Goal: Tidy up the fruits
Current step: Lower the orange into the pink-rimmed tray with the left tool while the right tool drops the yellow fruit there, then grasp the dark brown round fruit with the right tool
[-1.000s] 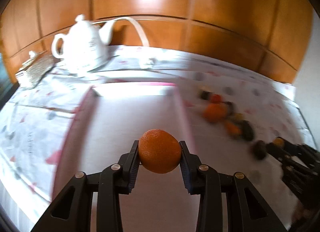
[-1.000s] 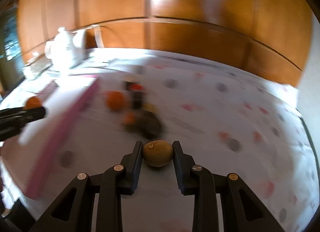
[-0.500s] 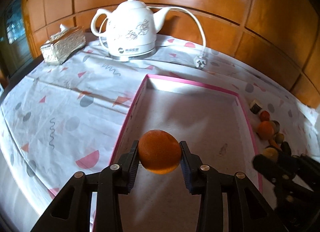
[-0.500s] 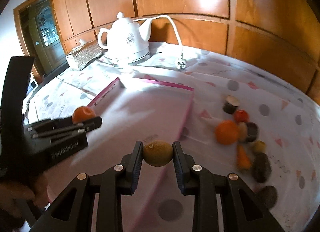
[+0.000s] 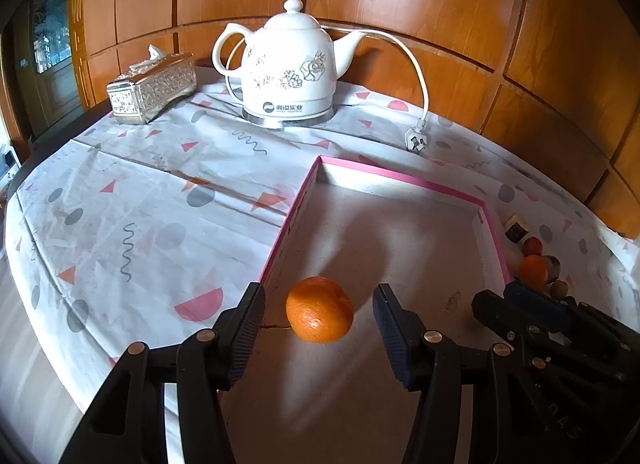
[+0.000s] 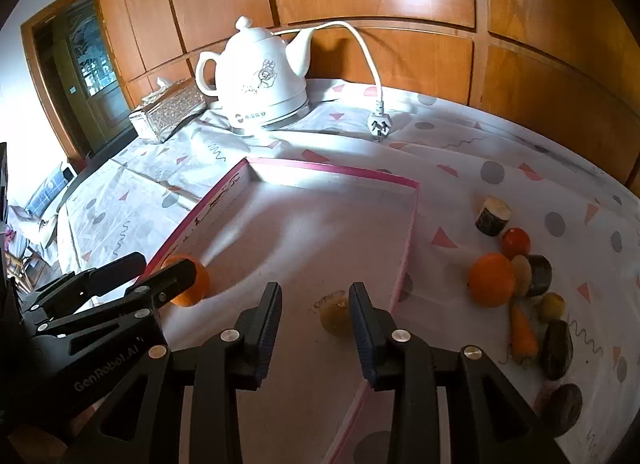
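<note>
Wood panelling backs a cloth-covered table (image 5: pixel 140 199) where the left gripper (image 5: pixel 319 322), jaws just spread, frames an orange (image 5: pixel 319 310) in the tray (image 5: pixel 404 177); the right gripper (image 6: pixel 314 314), also opening, flanks a kiwi (image 6: pixel 335 318) inside.

I see the tray (image 6: pixel 408 248) mid-counter, with the orange (image 5: pixel 319 310) in its near left part and the kiwi (image 6: pixel 335 314) near its right wall. The kettle (image 6: pixel 262 79) stands behind it, the tissue box (image 6: pixel 168 113) further left. Loose fruit (image 6: pixel 520 288) lies right of the tray (outside it).
</note>
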### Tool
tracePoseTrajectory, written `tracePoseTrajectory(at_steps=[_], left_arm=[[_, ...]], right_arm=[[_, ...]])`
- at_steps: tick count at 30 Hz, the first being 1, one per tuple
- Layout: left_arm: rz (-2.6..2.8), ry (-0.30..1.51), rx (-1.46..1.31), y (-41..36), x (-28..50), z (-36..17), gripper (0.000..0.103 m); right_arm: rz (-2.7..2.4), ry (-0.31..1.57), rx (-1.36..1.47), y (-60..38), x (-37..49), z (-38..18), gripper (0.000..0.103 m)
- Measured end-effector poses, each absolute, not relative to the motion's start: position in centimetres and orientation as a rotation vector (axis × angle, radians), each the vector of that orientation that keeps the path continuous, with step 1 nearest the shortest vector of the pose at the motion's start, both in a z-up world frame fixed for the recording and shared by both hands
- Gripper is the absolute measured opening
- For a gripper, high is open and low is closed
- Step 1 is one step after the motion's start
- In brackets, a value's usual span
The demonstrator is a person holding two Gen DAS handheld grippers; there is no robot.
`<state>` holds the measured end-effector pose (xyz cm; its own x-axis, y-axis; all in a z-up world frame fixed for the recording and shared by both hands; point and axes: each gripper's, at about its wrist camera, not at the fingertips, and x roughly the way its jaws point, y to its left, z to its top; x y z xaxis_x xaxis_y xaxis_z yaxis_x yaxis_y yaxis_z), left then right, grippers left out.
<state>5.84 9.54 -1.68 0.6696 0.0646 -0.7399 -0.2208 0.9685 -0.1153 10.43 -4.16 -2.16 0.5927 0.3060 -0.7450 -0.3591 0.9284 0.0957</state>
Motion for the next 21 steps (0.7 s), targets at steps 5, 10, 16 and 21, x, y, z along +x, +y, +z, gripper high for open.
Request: tracePoseTrajectory(at_steps=[5, 10, 16, 21], left_arm=[[0.163, 0.812, -0.198, 9.1, 5.1, -1.3, 0.058], [0.159, 0.813, -0.193, 8.3, 4.5, -1.4, 0.059], [0.136, 0.813, -0.168, 6.8, 4.0, -1.4, 0.059], [0.108, 0.798, -0.137, 5.3, 3.5, -1.1, 0.059]], right_arm=[[0.356, 0.843, -0.027, -5.4, 9.6, -1.8, 0.035], [0.313, 0.819, 0.007, -6.8, 8.5, -1.4, 0.036], [0.268, 0.790, 0.027, -8.3, 7.4, -1.1, 0.036], [0.240, 0.771, 0.033, -9.4, 6.5, -1.0, 0.036]])
